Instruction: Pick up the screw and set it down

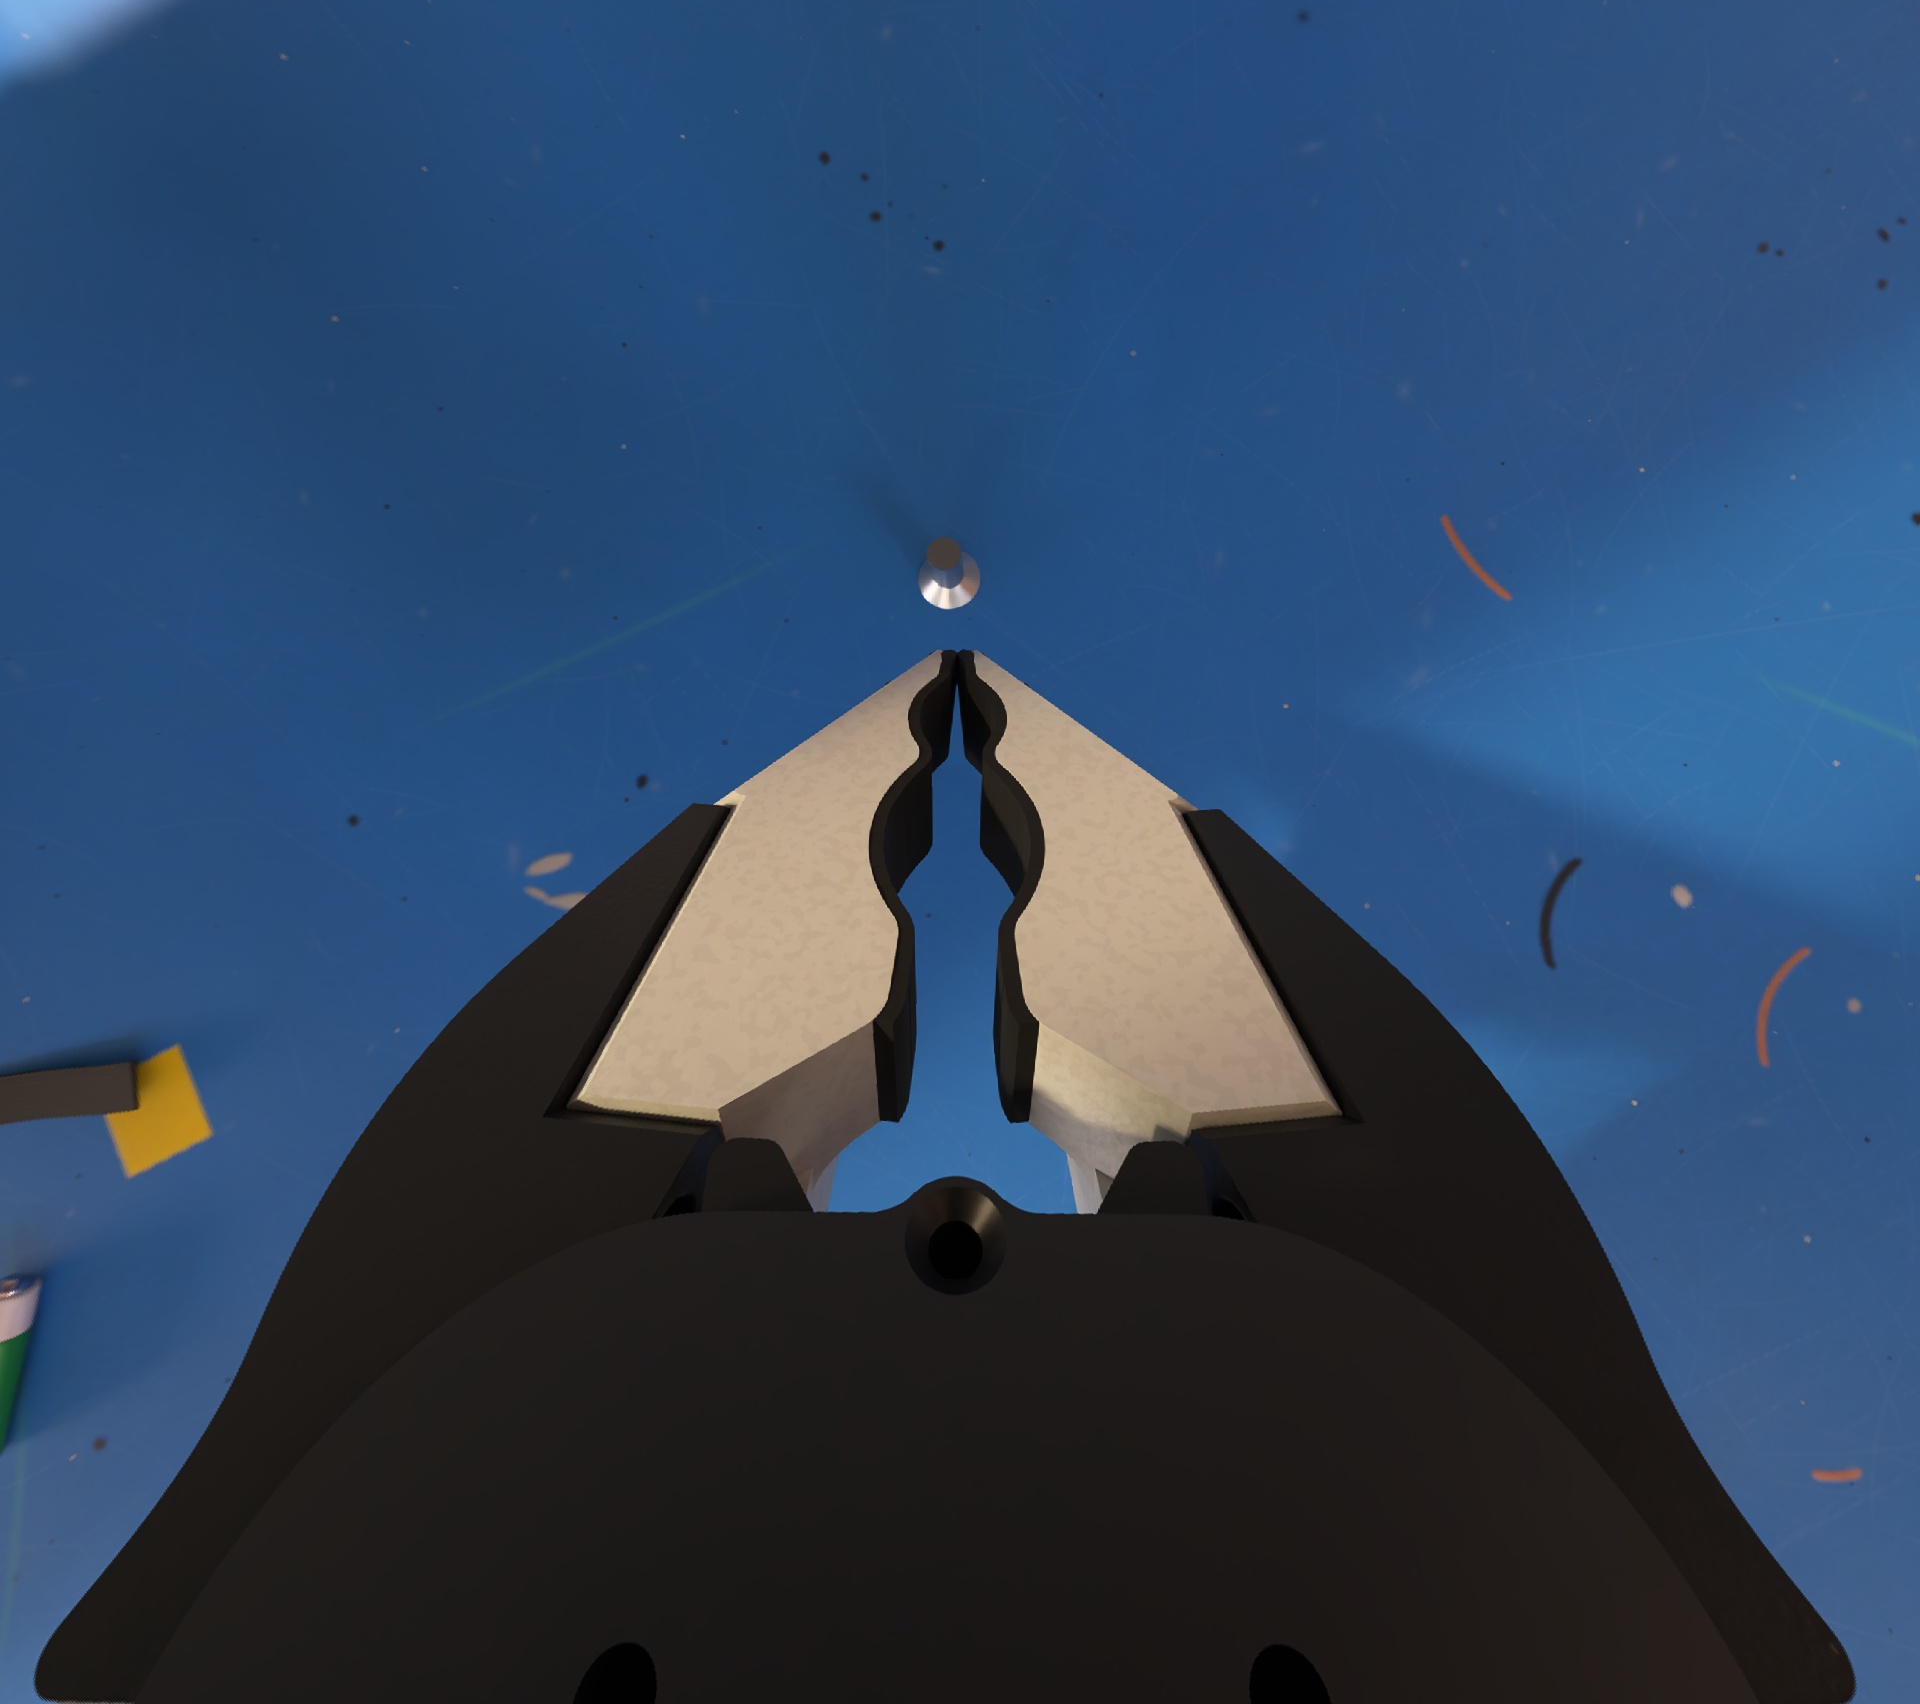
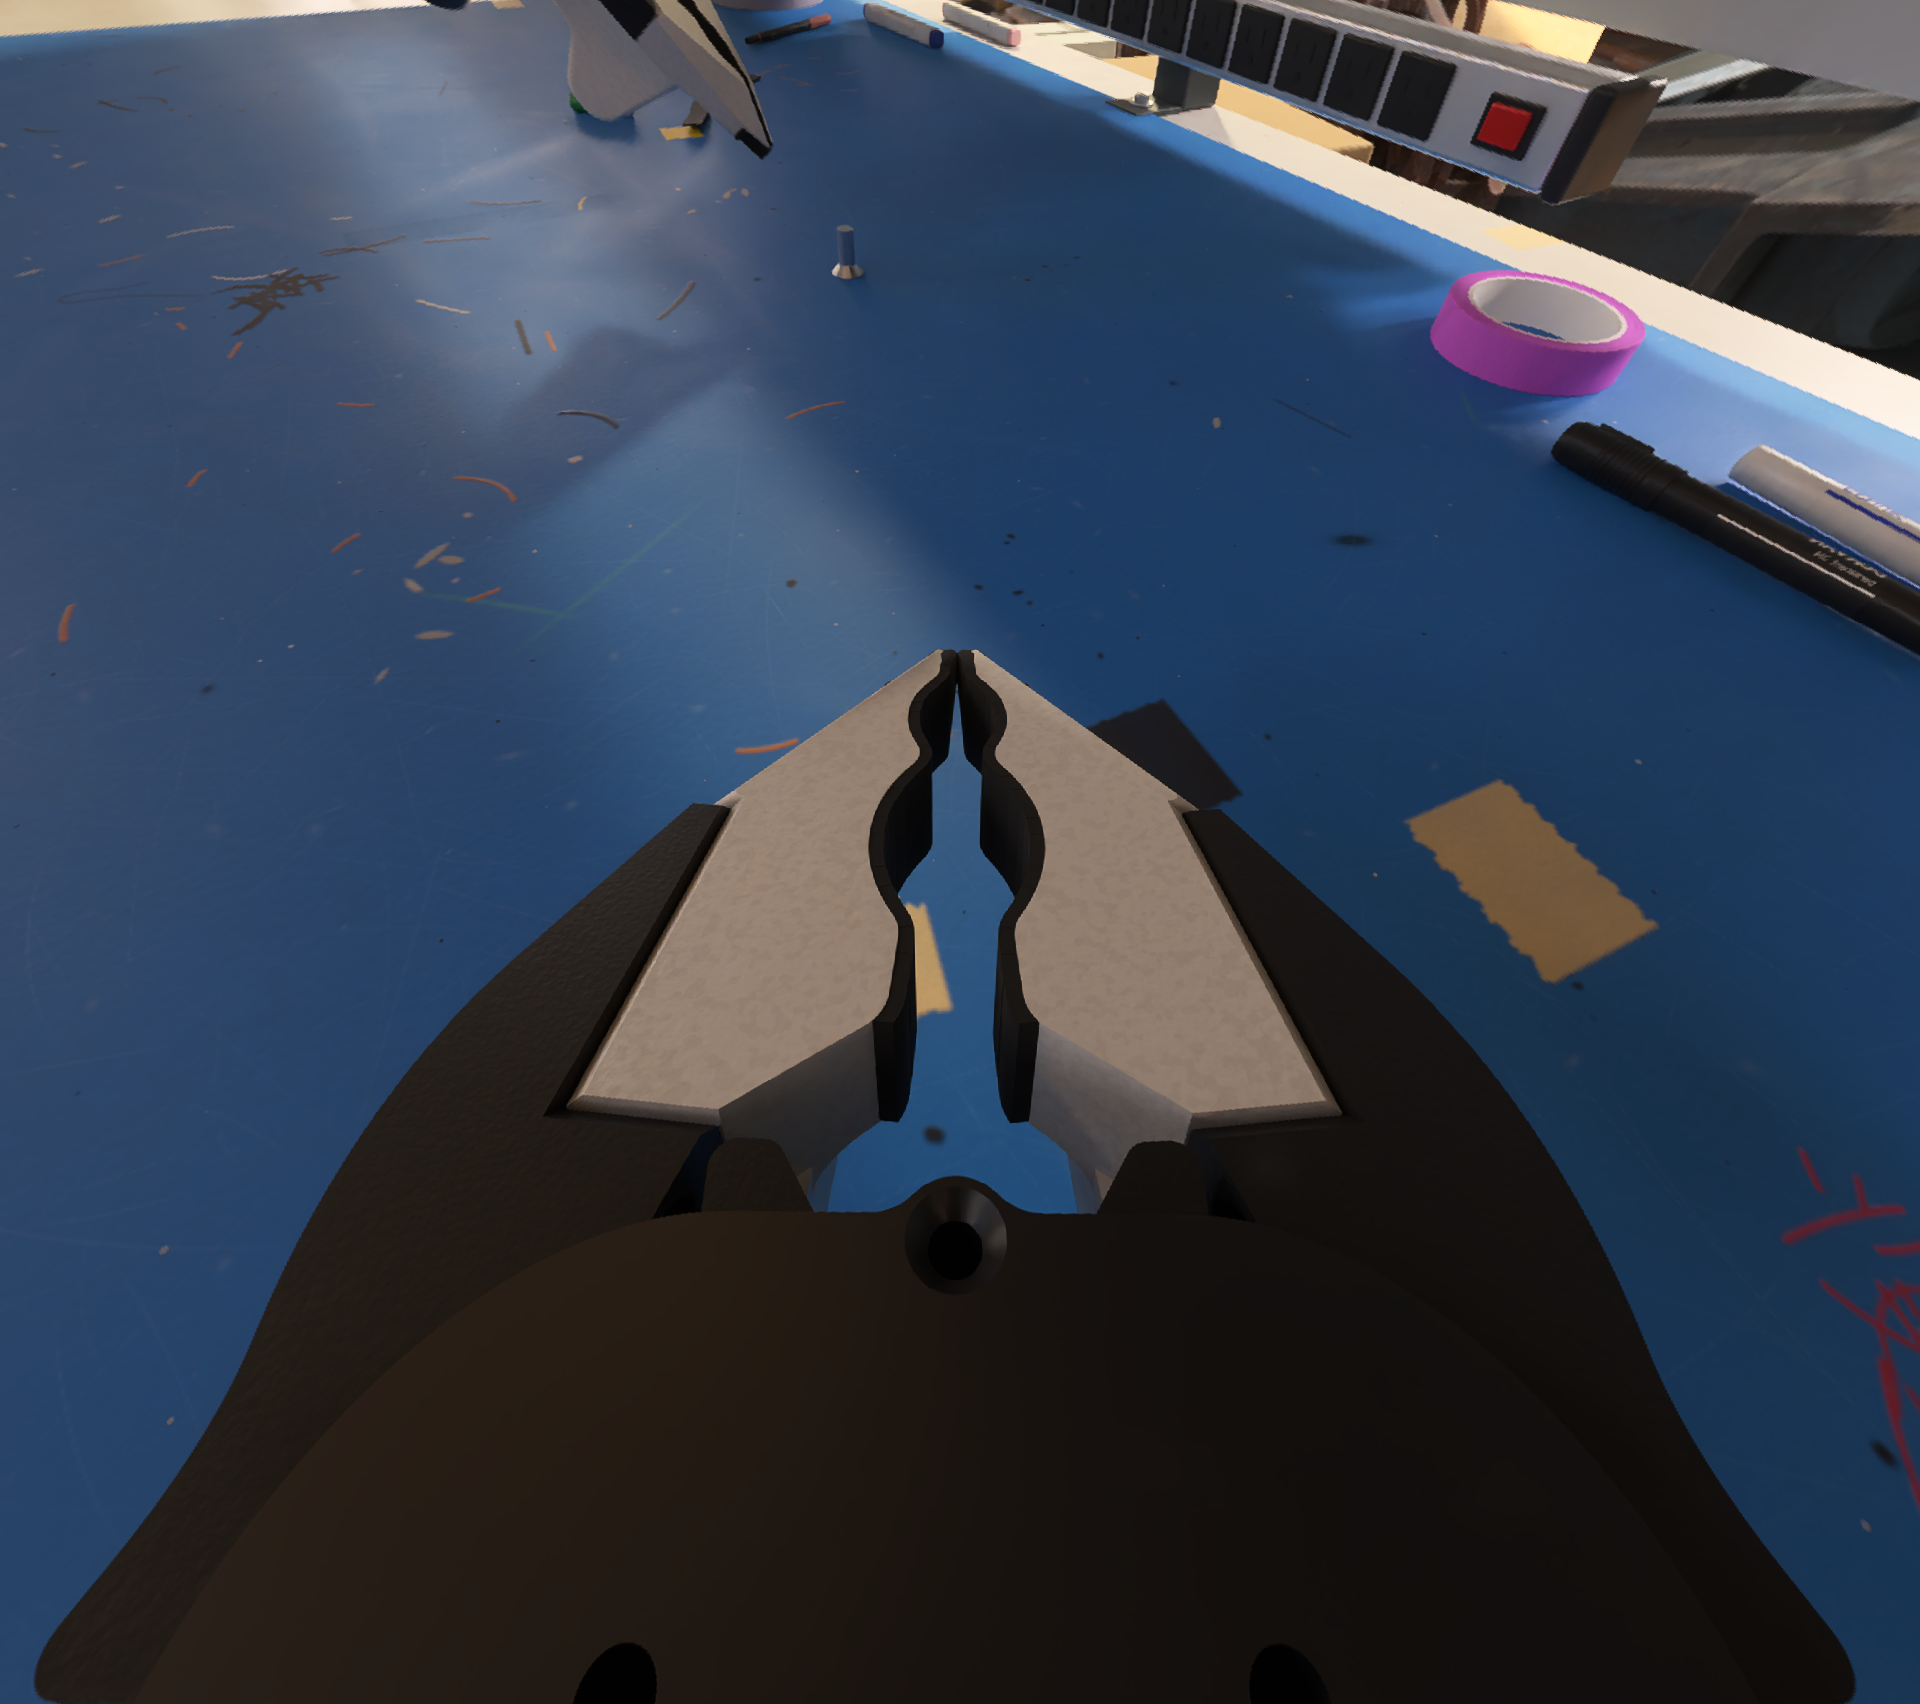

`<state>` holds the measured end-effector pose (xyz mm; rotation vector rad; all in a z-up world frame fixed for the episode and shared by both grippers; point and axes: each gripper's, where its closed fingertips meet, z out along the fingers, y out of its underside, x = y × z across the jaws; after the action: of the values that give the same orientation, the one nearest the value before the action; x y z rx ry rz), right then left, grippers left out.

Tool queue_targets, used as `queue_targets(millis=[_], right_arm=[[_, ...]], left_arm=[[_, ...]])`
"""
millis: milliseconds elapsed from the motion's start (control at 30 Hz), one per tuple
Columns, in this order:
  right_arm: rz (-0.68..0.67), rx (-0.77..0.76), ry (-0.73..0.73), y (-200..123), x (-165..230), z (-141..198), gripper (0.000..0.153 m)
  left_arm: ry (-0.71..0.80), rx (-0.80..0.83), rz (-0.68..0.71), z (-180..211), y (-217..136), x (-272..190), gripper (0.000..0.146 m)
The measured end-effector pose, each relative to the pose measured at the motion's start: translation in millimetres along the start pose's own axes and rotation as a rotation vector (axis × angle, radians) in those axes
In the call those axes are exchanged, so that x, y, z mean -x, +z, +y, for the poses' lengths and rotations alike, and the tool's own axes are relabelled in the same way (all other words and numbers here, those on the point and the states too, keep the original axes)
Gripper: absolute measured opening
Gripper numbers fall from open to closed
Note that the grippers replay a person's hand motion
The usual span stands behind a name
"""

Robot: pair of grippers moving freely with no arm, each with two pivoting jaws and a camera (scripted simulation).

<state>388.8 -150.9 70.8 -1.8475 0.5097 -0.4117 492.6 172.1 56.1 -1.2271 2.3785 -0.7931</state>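
Much was cut off at the frame edges: a green-and-silver cylinder [image 1: 16, 1353] at 8 o'clock in the left wrist view was only half seen, and what it was could not be told. The left gripper [image 1: 956, 655] was seen pressed together at the tips, nothing pinched between them. It was angled steeply down over the blue speckled work mat [image 1: 1351, 304], above the small silver countersunk screw [image 1: 948, 576], which was stood on its head just past the tips at 12 o'clock, untouched. The right gripper [image 2: 956, 655] was likewise closed and empty, held low and level over the mat. From there the screw [image 2: 847, 254] was seen well ahead at 12 o'clock, the left gripper [image 2: 756, 142] poised above it at 11.
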Motion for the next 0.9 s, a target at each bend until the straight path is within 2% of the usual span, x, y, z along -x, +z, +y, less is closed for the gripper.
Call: queue_targets(millis=[167,733,900], right_arm=[[0.005,0.001,0.012,-1,-2,1,0.0],[-0.004,0.011,0.014,0,-1,2,0.0],[-0.01,0.014,0.013,1,1,2,0.0]], left_arm=[[0.018,0.007,-0.025,-2,-3,7,0.0],[-0.006,0.086,0.099,-2,45,1,0.014],[-0.019,0.126,0.088,-2,54,2,0.015]])
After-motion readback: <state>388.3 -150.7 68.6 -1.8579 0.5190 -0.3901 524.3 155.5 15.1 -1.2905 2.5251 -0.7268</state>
